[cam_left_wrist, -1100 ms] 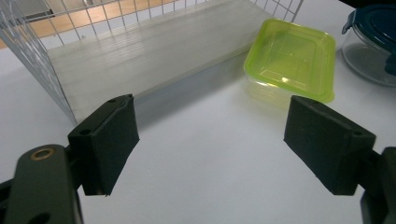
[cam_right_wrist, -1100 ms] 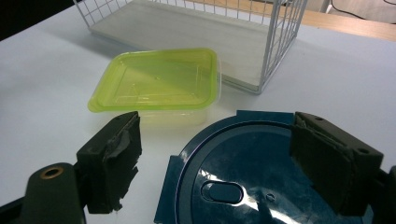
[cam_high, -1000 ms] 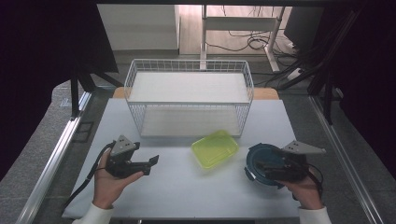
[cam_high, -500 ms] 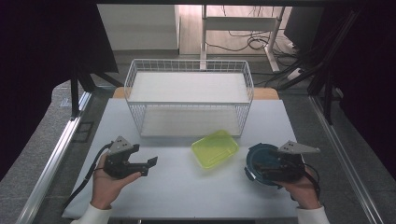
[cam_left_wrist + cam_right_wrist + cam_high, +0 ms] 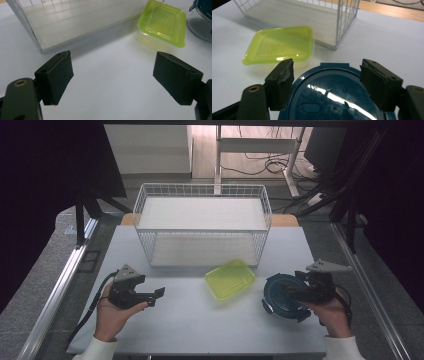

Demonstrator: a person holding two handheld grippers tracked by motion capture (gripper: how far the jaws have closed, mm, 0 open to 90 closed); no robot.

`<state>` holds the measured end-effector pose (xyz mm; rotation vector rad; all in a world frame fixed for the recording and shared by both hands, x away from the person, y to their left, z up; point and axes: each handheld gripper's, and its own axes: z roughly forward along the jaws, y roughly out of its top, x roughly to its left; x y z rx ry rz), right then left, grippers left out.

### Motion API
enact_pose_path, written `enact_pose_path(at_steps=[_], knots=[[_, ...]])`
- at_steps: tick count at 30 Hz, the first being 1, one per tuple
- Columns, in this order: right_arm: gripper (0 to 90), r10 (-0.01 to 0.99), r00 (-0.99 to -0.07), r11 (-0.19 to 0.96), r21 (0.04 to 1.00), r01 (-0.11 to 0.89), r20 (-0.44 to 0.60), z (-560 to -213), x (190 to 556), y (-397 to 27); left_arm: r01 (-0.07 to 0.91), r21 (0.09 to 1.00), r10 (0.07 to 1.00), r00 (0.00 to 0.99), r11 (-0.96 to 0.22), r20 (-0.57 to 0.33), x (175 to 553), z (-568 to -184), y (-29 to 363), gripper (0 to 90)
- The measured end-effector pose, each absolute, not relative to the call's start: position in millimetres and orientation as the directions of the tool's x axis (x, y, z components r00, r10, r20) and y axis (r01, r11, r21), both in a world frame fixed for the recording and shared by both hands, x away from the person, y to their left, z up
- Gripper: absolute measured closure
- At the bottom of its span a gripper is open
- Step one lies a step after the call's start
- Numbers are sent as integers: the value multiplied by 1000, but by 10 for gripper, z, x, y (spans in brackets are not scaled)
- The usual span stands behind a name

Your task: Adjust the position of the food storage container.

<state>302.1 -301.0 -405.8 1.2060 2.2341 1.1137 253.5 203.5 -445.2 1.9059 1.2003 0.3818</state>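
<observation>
A white worktop carries a white wire basket at its far side, with cables on the floor behind it. Just in front of the basket lies a lime-lidded rectangular food container, and just to its right stands a round container with a dark blue clip lid.

The right claw hangs over that blue lid, pads either side of its rim. Its jaws have just been closing, yet they are still wide and seemingly not pressing, so the grasp looks about to be made. Neither hand has shifted noticeably in the last second.

The left claw hovers wide and empty over bare worktop, well left of the lime container.

No brand, label or writing is readable anywhere.
</observation>
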Motion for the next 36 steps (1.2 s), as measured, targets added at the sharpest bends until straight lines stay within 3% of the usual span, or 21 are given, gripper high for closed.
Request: enact_pose_path(at_steps=[4,5,16,25,36], knots=[[310,831,-556,355,751,557,20,-3996,3127,-3012,594,782,848,499,-186,-177,2516,-4433,2049,158],[369,830,-557,364,736,571,21,-3951,3193,-3034,592,783,845,506,-193,-174,2507,-4432,2049,157],[552,864,-502,423,586,691,-31,-3944,3604,-3218,607,756,823,543,-246,-168,2533,-4529,1954,145],[850,864,-499,476,427,769,-65,-4185,4001,-3379,612,750,823,543,-252,-167,2553,-4565,1954,145],[890,794,-604,589,341,733,-73,-4424,4105,-3258,626,733,823,543,-266,-165,2582,-4646,1933,145]])
